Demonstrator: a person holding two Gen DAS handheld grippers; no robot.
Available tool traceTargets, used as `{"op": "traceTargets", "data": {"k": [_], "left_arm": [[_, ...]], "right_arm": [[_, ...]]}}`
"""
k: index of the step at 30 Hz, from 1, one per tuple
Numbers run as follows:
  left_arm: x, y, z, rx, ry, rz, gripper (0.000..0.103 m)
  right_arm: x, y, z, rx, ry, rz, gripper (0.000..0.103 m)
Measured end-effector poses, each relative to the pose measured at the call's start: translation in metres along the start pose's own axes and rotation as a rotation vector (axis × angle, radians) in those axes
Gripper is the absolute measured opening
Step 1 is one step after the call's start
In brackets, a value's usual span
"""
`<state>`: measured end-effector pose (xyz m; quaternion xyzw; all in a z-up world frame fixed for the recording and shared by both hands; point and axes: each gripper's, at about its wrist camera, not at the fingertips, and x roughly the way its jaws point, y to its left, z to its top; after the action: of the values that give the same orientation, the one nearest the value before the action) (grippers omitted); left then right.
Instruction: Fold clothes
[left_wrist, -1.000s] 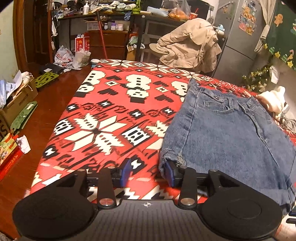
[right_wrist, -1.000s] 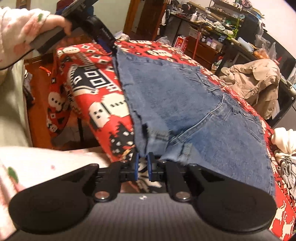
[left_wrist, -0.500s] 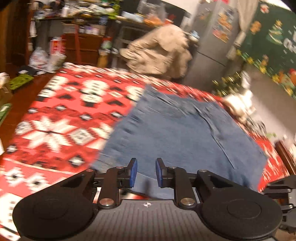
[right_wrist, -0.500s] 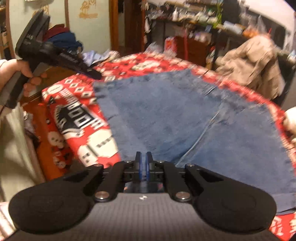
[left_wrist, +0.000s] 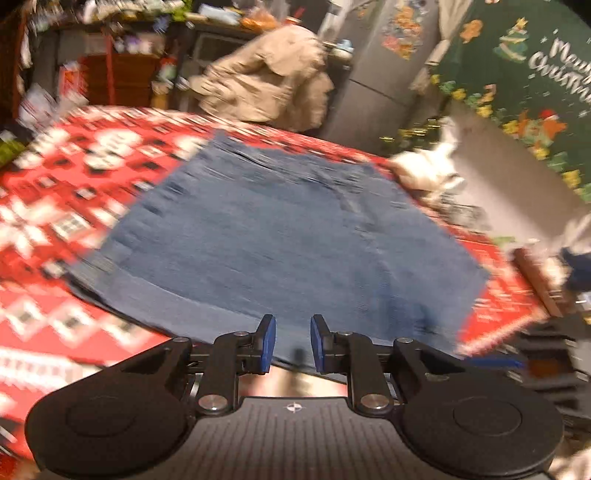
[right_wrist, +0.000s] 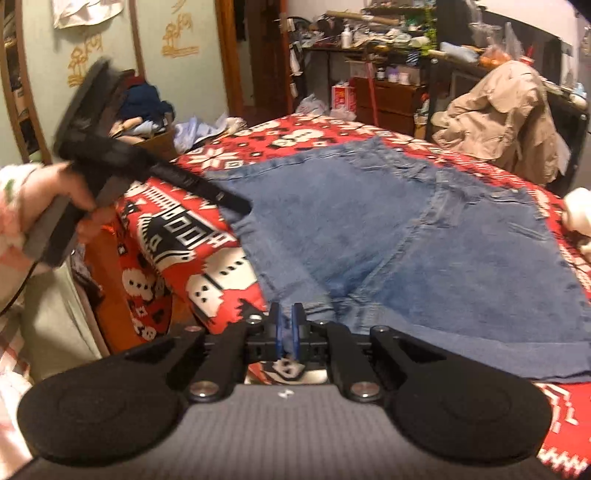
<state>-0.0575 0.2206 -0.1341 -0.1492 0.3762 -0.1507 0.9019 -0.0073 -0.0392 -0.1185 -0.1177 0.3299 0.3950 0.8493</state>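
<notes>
Our left claw (left_wrist: 292, 341) stood open, empty, over the denim shorts (left_wrist: 280, 236). Our right claw (right_wrist: 287, 325) was closed on nothing beside their hem.

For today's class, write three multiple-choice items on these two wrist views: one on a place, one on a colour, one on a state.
1. Where do the denim shorts lie?
A on the patterned cloth
B on the floor
C on a chair

2. What colour are the claw pads?
A green
B blue
C yellow

3. How does the right claw stand?
A wide open
B clamped on a shoe
C shut, nothing between the pads

Key: 1 A, red cloth shows around the denim; 2 B, both pads are blue; 3 C, the pads almost meet, with nothing between them.
</notes>
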Motion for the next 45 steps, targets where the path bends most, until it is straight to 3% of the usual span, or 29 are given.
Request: {"op": "traceTargets", "data": {"k": [5, 8, 12, 15, 19, 23, 24, 26, 27, 30, 37, 41, 43, 45], "left_arm": [[0.011, -0.039, -0.021, -0.030, 0.077, -0.197, 0.020], [0.023, -0.052, -0.029, -0.029, 0.112, -0.229, 0.020], [0.035, -0.059, -0.036, -0.046, 0.132, -0.201, 0.021], [0.032, -0.063, -0.037, -0.044, 0.083, -0.163, 0.034], [0.036, -0.071, -0.040, -0.041, 0.043, -0.122, 0.035], [0.035, -0.082, -0.045, 0.047, -0.011, -0.048, 0.030], [0.035, -0.084, -0.045, 0.064, -0.021, -0.033, 0.019], [0.036, -0.088, -0.045, 0.103, -0.036, -0.011, 0.006], [0.036, -0.090, -0.045, 0.123, -0.043, -0.001, 0.006], [0.032, -0.097, -0.046, 0.178, -0.066, 0.018, 0.005], [0.028, -0.106, -0.052, 0.262, -0.071, 0.053, 0.005], [0.035, -0.103, -0.055, 0.251, -0.053, 0.061, 0.006], [0.035, -0.103, -0.055, 0.249, -0.056, 0.064, 0.007], [0.034, -0.103, -0.055, 0.243, -0.059, 0.066, 0.006]], "right_arm": [[-0.017, -0.025, -0.008, 0.092, -0.013, -0.034, 0.009], [-0.023, -0.038, -0.016, 0.128, -0.004, -0.049, 0.012], [-0.026, -0.052, -0.026, 0.194, 0.012, -0.001, 0.018], [-0.022, -0.059, -0.031, 0.240, 0.011, 0.031, 0.019], [-0.009, -0.066, -0.032, 0.327, 0.005, 0.066, 0.023], [0.004, -0.074, -0.029, 0.408, 0.002, 0.070, 0.023], [0.005, -0.074, -0.028, 0.411, 0.000, 0.069, 0.023], [0.009, -0.073, -0.026, 0.404, -0.008, 0.069, 0.019], [0.009, -0.072, -0.025, 0.398, -0.011, 0.071, 0.012], [0.009, -0.062, -0.022, 0.327, -0.004, 0.050, 0.002], [-0.007, -0.029, -0.021, 0.065, 0.010, -0.026, 0.000], [-0.004, -0.025, -0.022, 0.059, 0.019, -0.038, 0.006], [0.001, -0.024, -0.022, 0.067, 0.016, -0.049, 0.020], [0.006, -0.024, -0.022, 0.070, 0.018, -0.057, 0.023]]}}
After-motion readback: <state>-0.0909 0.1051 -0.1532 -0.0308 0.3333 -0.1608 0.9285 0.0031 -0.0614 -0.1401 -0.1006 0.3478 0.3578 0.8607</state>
